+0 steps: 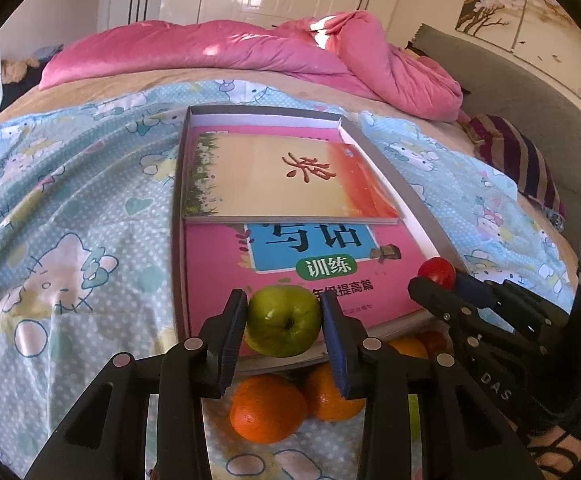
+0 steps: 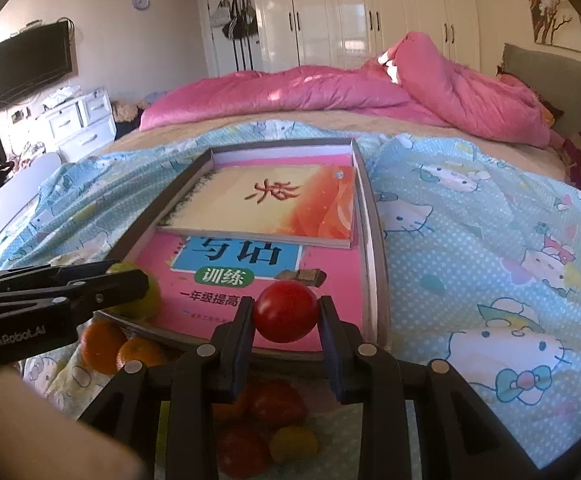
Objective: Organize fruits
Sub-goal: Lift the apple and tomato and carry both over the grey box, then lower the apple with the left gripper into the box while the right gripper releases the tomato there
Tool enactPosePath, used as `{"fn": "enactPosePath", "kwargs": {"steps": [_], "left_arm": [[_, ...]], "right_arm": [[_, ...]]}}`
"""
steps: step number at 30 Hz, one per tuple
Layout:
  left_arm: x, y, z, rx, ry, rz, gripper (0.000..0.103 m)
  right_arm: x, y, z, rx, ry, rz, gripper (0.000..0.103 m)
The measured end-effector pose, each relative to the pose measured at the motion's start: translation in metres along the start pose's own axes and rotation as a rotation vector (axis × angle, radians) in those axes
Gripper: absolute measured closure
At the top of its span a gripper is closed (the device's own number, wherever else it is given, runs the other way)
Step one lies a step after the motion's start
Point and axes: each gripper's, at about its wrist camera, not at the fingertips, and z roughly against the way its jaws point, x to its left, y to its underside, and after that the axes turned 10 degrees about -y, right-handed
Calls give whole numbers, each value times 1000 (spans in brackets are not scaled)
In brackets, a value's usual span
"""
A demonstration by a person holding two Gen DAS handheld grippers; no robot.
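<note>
A pink quilt [image 1: 250,52] is heaped at the far side of the bed, a cartoon-print sheet [image 1: 70,200] covers the near part, and 2 oranges [image 1: 268,408] lie on it just below the tray's near edge, with red and yellow fruits [image 2: 278,400] under the right gripper. The grey tray [image 1: 390,172] on the sheet holds a pink book [image 1: 218,264] with an orange book [image 1: 290,176] stacked on its far half. The left gripper [image 1: 284,320] is clamped on a green apple [image 1: 284,320] over the tray's near left edge, and the right gripper [image 2: 286,312] is clamped on a tomato [image 2: 286,312] over its near right part
</note>
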Motion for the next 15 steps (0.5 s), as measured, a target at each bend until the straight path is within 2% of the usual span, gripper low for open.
{"fn": "enactPosePath", "kwargs": {"steps": [6,15], "left_arm": [[2,4,-4,15,-4,-6,64],[5,6,-5,19,-7,10,63]], "right_arm": [[-3,-6,-11,44,16,-4,71],[-3,-1,-8,9,11,0,70]]}}
